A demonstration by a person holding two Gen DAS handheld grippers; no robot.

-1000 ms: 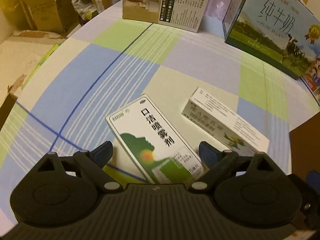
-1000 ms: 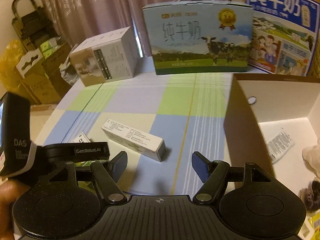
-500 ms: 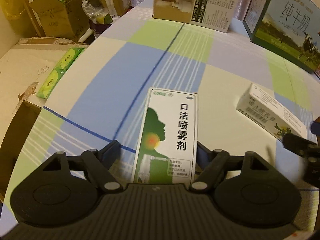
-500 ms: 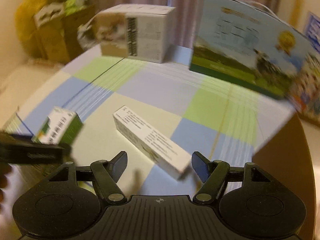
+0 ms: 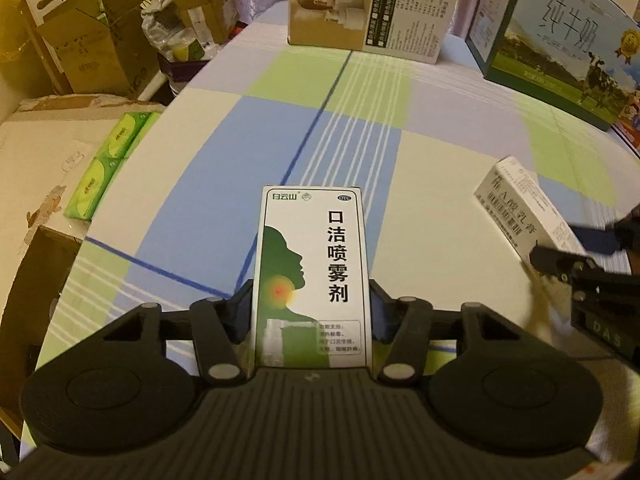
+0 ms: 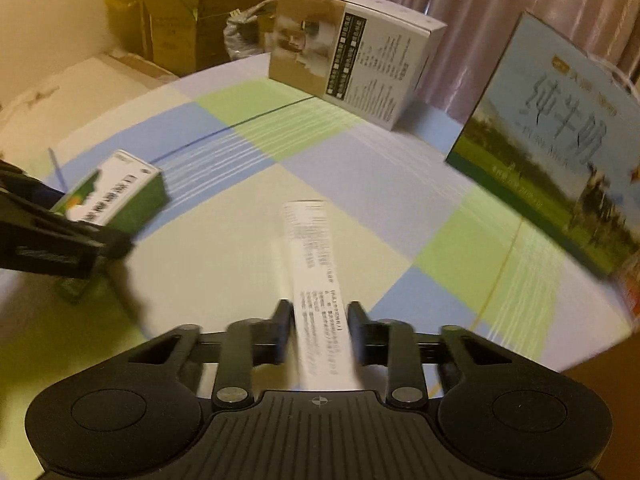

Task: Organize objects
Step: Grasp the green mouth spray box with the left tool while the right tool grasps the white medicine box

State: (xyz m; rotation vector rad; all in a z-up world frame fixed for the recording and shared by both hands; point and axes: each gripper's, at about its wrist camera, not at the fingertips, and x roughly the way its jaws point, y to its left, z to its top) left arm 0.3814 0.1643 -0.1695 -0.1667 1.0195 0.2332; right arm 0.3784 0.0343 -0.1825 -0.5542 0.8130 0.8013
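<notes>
Boxes gripped, one per gripper, over the checked worktop [image 5: 440,160].

Left gripper [image 5: 310,312]: jaws clenched on the green-and-white spray box [image 5: 312,264], long axis pointing forward, printed face up; whether it is clear of the cloth, cannot tell. Right gripper [image 6: 320,328]: jaws clenched on the narrow white carton [image 6: 316,264], which also points forward; right wrist view is motion-blurred. The two boxes sit near each other, not touching. At the far edge of the worktop stand a beige-and-white box [image 5: 372,4] and a milk carton case [image 5: 560,44], well apart from both grippers.
</notes>
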